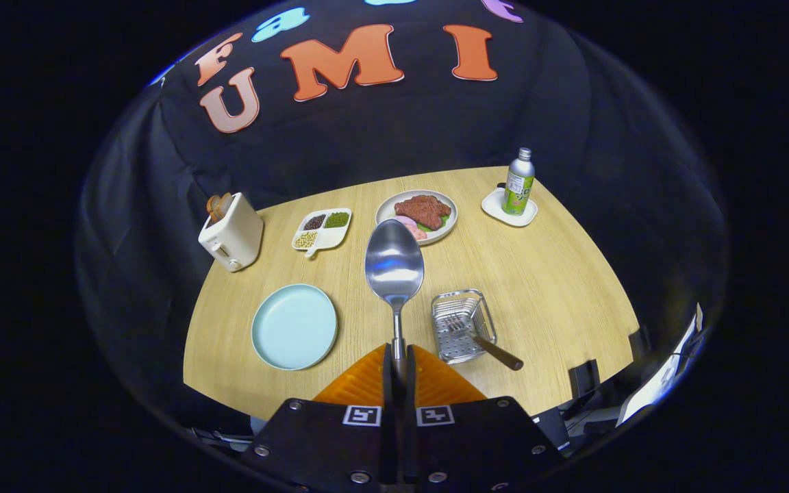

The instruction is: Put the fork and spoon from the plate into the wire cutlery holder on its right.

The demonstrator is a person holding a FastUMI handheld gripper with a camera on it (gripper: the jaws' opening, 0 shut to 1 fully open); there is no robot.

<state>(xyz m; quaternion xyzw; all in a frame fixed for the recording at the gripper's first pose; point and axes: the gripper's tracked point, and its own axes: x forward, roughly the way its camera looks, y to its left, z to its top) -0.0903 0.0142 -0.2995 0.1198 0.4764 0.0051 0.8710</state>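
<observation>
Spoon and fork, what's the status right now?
Gripper shut on spoon, held above table. Fork already in wire cutlery holder. Blue plate bare. Nothing in the way.

wall: black cloth (394,137); furniture: round light wood-grain table (559,274); light: even, overhead

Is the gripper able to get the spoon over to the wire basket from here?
Probably yes. The gripper is shut on the spoon, held up above the table, and the wire basket sits just right of it. Only the fork lies inside.
</observation>
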